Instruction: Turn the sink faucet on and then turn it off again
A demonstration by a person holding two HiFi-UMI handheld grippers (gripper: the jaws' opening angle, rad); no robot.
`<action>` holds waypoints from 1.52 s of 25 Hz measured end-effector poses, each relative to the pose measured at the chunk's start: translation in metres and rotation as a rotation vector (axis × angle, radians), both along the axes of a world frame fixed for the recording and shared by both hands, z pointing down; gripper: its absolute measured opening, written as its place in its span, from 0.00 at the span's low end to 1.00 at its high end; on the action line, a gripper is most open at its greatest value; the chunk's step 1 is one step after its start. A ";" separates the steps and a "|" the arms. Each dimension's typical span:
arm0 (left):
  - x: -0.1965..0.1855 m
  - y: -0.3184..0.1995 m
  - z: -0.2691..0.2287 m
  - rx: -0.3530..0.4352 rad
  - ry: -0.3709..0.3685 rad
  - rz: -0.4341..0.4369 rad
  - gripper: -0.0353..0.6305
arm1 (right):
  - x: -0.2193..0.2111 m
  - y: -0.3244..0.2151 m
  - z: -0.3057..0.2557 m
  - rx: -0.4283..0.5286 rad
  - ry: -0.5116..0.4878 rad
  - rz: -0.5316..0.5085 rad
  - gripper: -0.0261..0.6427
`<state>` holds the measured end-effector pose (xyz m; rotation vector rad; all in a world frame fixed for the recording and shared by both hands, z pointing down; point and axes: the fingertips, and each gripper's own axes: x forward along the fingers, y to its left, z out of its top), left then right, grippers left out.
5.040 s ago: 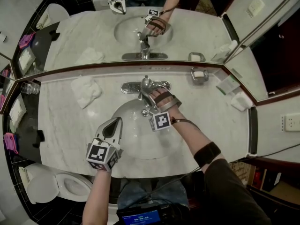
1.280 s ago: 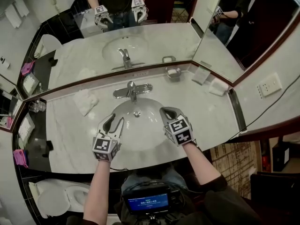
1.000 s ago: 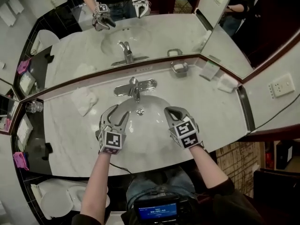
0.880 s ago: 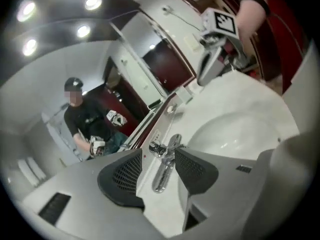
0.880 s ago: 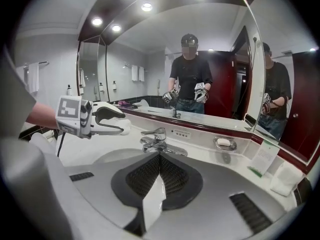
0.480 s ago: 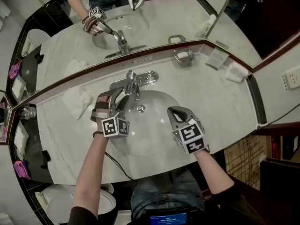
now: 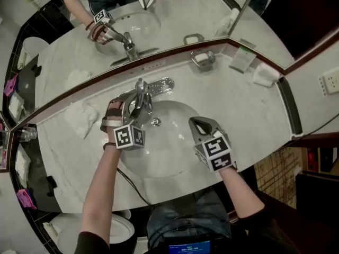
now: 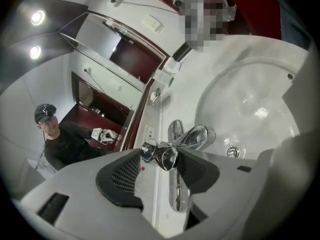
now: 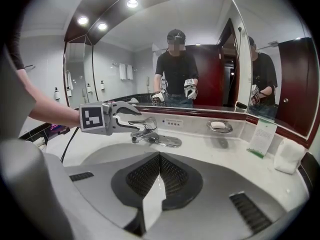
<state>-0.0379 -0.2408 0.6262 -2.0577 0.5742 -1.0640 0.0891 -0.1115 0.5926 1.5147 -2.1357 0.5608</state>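
The chrome faucet (image 7: 140, 90) stands at the back of the white sink basin (image 7: 170, 160); no water shows running from it. My left gripper (image 7: 134, 108) is rolled on its side and reaches up to the faucet. It is open, and the rounded tip of the faucet lever (image 8: 161, 155) sits between its jaws. In the right gripper view the left gripper (image 9: 128, 116) has one finger above the lever and one below, with a gap showing over the lever. My right gripper (image 7: 194, 123) hangs shut and empty over the basin's right half, apart from the faucet (image 9: 146, 132).
A crumpled white towel (image 7: 79, 118) lies left of the basin. A soap dish (image 7: 204, 60), a small card (image 7: 241, 57) and a folded cloth (image 7: 265, 74) sit at the back right. A mirror (image 7: 175, 15) backs the counter. A toilet (image 7: 114, 230) stands below left.
My left gripper has moved forward from above the basin to the faucet and rolled over, so its jaws now straddle the lever. The right gripper has sunk slightly and stays shut.
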 end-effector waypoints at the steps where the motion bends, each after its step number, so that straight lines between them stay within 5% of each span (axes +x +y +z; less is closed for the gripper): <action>1: 0.001 -0.002 0.001 -0.003 0.000 -0.003 0.38 | 0.001 -0.002 0.000 0.002 -0.001 0.003 0.07; 9: 0.004 -0.004 -0.002 0.046 -0.010 0.003 0.14 | 0.000 -0.008 -0.002 0.008 -0.006 0.009 0.07; 20: 0.005 -0.006 -0.004 0.022 -0.017 -0.006 0.14 | -0.001 -0.005 0.001 -0.004 -0.018 0.006 0.07; 38: 0.011 -0.018 -0.014 -0.255 -0.054 0.005 0.15 | 0.005 -0.019 -0.015 0.004 -0.036 -0.011 0.07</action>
